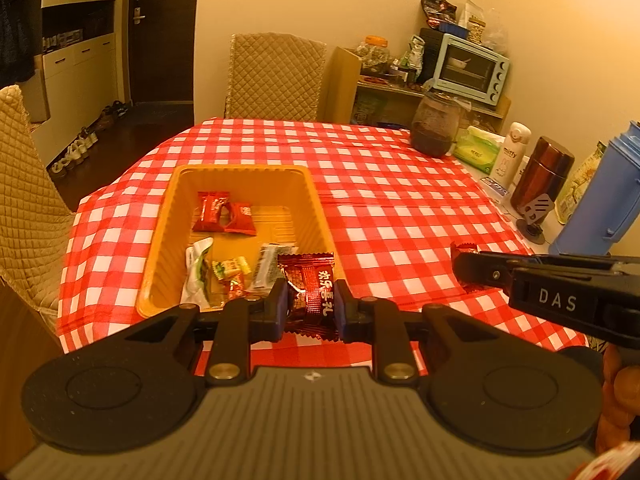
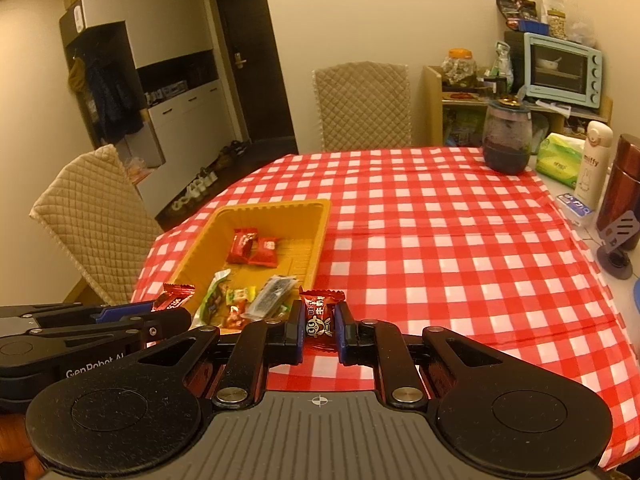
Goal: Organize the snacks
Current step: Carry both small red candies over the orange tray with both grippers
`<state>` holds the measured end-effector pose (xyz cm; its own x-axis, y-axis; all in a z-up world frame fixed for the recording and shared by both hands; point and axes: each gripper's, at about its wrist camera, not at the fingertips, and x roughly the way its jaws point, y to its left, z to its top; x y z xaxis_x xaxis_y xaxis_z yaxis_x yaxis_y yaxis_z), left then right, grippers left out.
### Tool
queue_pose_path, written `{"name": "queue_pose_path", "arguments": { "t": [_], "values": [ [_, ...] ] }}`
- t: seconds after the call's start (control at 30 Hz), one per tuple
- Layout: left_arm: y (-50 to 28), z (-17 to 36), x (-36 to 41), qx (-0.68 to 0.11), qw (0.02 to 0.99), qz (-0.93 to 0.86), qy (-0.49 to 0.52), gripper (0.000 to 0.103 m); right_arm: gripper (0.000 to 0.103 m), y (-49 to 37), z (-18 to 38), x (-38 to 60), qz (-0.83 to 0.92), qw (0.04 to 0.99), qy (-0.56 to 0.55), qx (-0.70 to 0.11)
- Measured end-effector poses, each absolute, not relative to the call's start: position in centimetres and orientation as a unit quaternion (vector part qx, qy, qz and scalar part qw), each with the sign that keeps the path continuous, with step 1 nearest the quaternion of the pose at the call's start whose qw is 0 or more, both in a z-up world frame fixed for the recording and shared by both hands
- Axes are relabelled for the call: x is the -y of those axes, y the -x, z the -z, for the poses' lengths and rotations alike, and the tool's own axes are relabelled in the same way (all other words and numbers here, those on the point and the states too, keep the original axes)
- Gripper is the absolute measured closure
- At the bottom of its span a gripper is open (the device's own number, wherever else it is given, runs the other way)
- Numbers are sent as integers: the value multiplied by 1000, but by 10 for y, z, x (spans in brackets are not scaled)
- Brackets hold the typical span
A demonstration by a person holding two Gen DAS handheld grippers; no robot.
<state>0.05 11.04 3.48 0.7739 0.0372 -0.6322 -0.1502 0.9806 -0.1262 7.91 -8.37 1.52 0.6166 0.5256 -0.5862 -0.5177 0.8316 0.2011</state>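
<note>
The left tool (image 1: 310,306) grips a dark red foil snack packet (image 1: 310,292), the right tool (image 2: 319,328) a small red wrapped candy (image 2: 320,314). The orange plastic tray (image 2: 320,236) sits at eleven o'clock of the right tool on the red-checked bench (image 2: 440,248)

A yellow tray (image 1: 316,204) holds red candies (image 1: 224,214) and other small snacks (image 1: 230,270). Two more red candies are up in the air: a dark one (image 1: 310,292) and a small one (image 2: 320,316).

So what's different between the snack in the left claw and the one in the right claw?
The left gripper holds a dark brownish-red foil packet with white characters printed down it; the right gripper holds a brighter red candy bearing a cartoon face. The foil packet looks larger and squarer, while the candy is narrower with crimped ends. Both are wrapped, clamped between blue pads, and held near the yellow tray, not yet in it.
</note>
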Motion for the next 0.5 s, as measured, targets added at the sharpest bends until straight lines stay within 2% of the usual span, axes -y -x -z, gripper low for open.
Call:
{"name": "queue_pose_path", "arguments": {
  "t": [0.5],
  "values": [
    [-11, -26, -138, -342, 932, -70, 98, 82, 88, -98, -1, 51, -308, 888, 4, -340]
  ]
}}
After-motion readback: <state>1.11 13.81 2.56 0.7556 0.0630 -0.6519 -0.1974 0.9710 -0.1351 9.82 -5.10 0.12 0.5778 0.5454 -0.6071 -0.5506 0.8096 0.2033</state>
